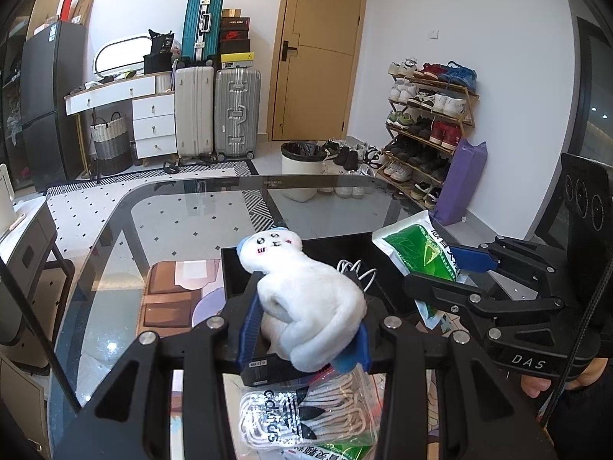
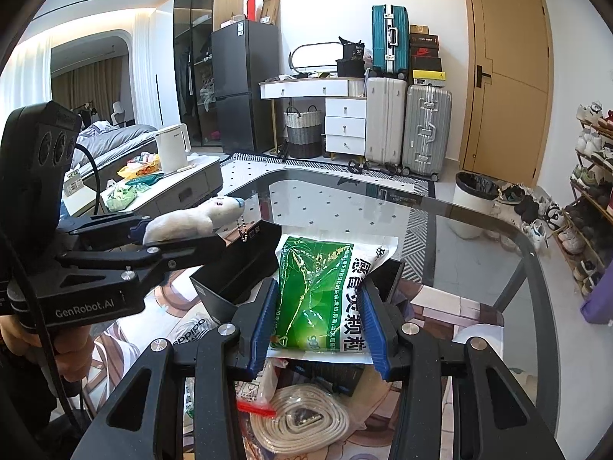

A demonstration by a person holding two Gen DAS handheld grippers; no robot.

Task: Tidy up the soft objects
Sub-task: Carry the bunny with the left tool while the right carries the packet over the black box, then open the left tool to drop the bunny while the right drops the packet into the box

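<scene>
**Both grippers loaded over the black box, drop-off pending**

The left gripper (image 1: 302, 341) is closed around a white plush toy (image 1: 306, 295), its blue pads pressed into the soft body at the lower centre of the left wrist view, the toy's face pointing up and away. The right gripper (image 2: 318, 326) is clamped on a green and white packet (image 2: 322, 295), the pads squeezing its two long edges at the lower centre of the right wrist view. Both items hang above an open black box (image 1: 233, 268) standing on the glass surface (image 1: 199, 207); the plush sits over the box's near left part, the packet over its right side.

The step in hand appears to be carrying the two soft things to the box. Next, each would likely need lowering inside the walls before the pads let go, one at a time so the grippers do not crowd each other.

A bagged bundle of white cord (image 1: 306, 414) lies at the bottom of the left view, and a coiled cream strap (image 2: 302, 421) at the bottom of the right view, both still outside the box and probably to follow.
</scene>
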